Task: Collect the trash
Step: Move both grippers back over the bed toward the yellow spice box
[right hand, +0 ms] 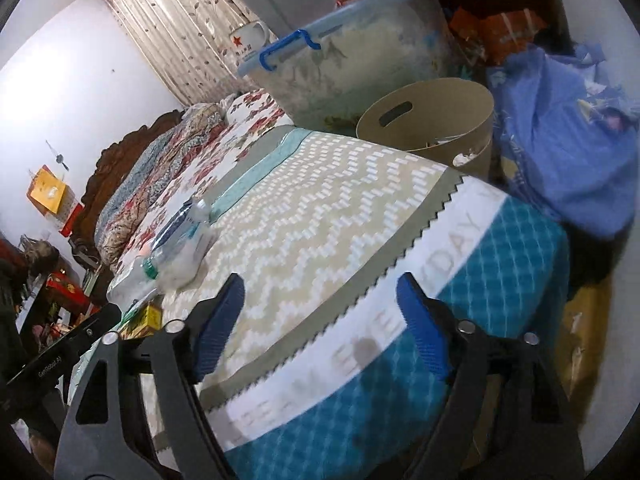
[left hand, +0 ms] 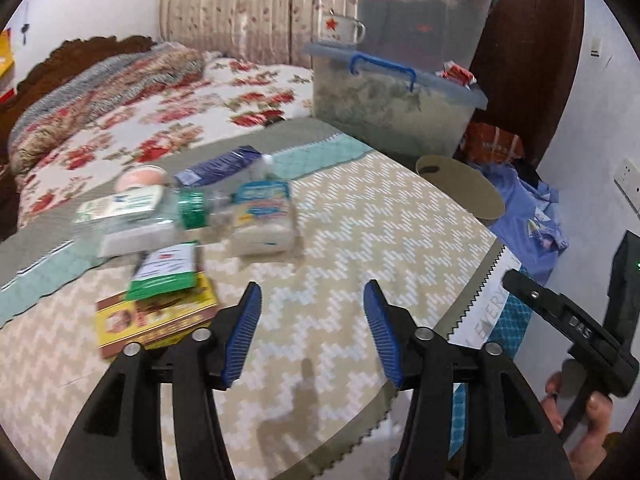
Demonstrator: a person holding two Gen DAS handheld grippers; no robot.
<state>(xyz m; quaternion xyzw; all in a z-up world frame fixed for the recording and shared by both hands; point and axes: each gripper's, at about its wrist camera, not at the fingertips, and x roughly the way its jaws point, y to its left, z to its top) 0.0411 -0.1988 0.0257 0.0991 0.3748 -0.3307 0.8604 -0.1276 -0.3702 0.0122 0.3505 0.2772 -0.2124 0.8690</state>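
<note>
Trash lies in a blurred heap on the zigzag-patterned blanket (left hand: 360, 220): a clear plastic bottle (left hand: 192, 208) with a green label, a white packet (left hand: 262, 220), a dark blue packet (left hand: 220, 166), a green-and-white packet (left hand: 166, 268) and a yellow-brown box (left hand: 156, 320). My left gripper (left hand: 312, 292) hovers over the blanket just right of the box, open and empty. A tan round bin (right hand: 432, 124) stands past the bed's far corner. My right gripper (right hand: 320, 280) hangs open and empty over the blanket's edge, well short of the bin. The bottle (right hand: 168, 256) appears far left in the right wrist view.
Two stacked clear storage tubs (left hand: 392, 96) with blue lids stand behind the bin, a star-marked mug (left hand: 340, 28) on the lower one. Crumpled blue cloth (left hand: 524, 208) lies right of the bin. A floral quilt (left hand: 120, 112) covers the bed's far side. A hand (left hand: 588, 420) holds the right gripper's handle.
</note>
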